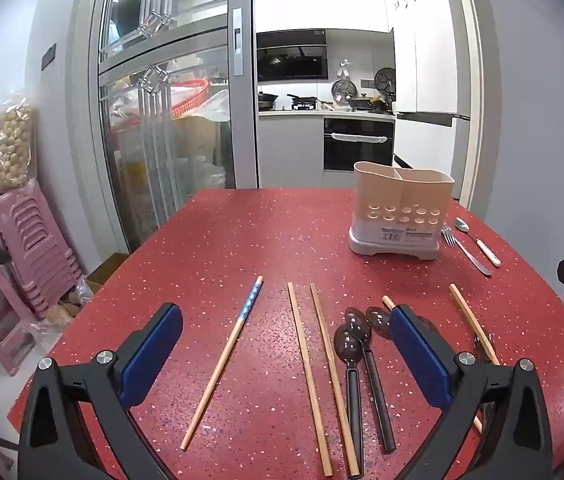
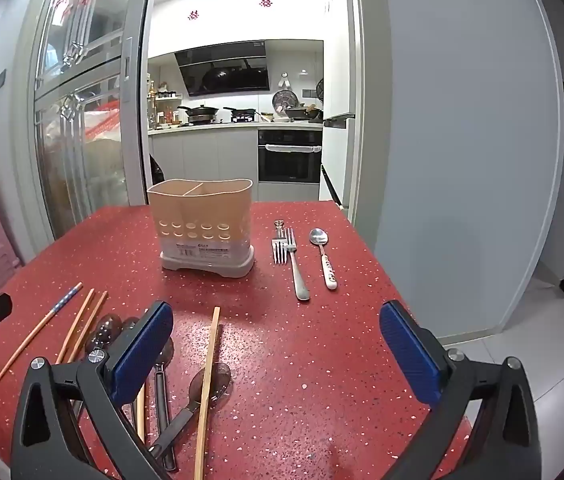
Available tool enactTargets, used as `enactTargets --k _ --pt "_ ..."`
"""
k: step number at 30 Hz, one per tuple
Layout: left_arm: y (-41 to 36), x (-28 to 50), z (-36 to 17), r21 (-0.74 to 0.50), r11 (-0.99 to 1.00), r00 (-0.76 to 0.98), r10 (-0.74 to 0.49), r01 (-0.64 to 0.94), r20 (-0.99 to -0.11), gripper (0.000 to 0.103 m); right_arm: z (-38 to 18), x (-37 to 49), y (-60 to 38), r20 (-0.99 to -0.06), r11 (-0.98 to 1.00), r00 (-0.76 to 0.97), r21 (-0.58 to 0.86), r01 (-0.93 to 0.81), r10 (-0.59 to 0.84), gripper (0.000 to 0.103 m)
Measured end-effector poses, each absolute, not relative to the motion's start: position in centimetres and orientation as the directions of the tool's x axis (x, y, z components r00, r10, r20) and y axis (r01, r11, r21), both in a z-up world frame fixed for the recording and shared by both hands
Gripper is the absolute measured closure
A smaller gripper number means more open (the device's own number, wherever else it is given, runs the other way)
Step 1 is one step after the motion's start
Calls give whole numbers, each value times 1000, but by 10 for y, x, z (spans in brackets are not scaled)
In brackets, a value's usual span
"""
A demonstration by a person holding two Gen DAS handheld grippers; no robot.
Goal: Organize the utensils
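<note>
- Hovering spread and empty, left tool (image 1: 285, 356) and right tool (image 2: 276, 354) face utensils lying flat on the red table (image 1: 222, 240).
- Chopsticks (image 1: 307, 376) lie nearest; a pinch could roll them.
- Holder (image 2: 201, 228) stands far and could tip.

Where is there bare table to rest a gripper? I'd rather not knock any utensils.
Free: the left stretch between the table edge and the blue-tipped chopstick, and the right-wrist view's near-right corner below the fork and white-handled spoon. Crowded: the near middle, around the dark spoons.
</note>
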State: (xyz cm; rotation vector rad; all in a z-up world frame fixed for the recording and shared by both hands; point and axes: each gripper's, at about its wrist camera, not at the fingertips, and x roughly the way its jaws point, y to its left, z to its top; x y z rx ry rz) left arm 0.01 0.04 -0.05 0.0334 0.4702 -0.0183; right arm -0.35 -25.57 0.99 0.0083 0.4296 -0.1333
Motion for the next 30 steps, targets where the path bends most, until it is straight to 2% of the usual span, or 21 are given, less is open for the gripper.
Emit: enactTargets --k 6,30 --pt "3 5 1 -11 1000 870 -23 20 -492 0 10 -3 -257 -412 991 902 -22 133 -131 0" --pt "0 -1 -1 -5 998 874 -53 58 -483 0 8 -1 -251 -421 992 898 -26 126 -126 0"
